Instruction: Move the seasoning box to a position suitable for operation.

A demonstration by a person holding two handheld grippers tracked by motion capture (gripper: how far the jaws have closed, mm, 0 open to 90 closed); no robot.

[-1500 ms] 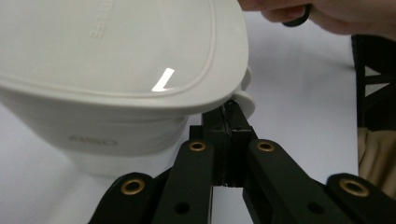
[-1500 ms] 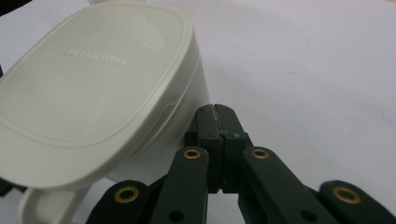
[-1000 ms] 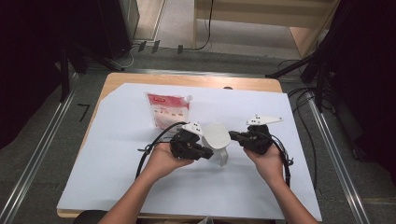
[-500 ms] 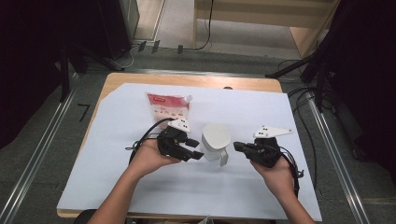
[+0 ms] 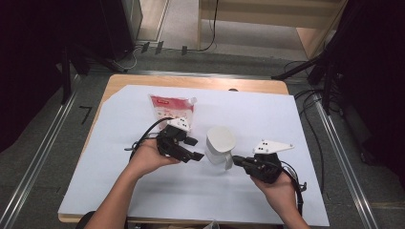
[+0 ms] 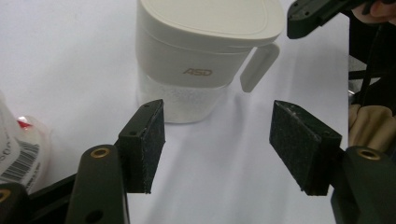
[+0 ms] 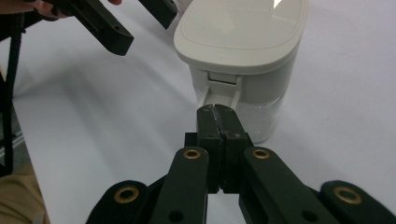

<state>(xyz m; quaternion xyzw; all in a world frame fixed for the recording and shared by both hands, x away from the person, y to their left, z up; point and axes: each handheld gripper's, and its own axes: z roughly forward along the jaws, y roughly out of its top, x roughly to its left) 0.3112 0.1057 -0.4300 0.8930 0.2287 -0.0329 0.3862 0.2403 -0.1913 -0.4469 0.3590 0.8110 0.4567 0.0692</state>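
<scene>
One white lidded container (image 5: 219, 145) stands upright near the middle of the worktop (image 5: 286, 119), between the two grippers. From the container, the left gripper (image 5: 195, 149) sits at about 9 o'clock and the right gripper (image 5: 237, 162) at about 4 o'clock, close to its small hanging handle. In the left gripper view, the left gripper's jaws stand apart with nothing between them, having just been opening, and the container is ahead of them, untouched. In the right gripper view, the right gripper's jaws are pressed together on nothing, their tips just short of the hinge tab under the lid.

The container looks like hard, smooth plastic with a clear lower part holding white grains, so it is likely stiff, fairly light and somewhat slippery. Its body seems the safest hold for open jaws; the thin handle or the lid edge would suit a narrower pinch.

One red-and-white pouch (image 5: 172, 109) lies flat at 11 o'clock from the container, well apart from it.
</scene>
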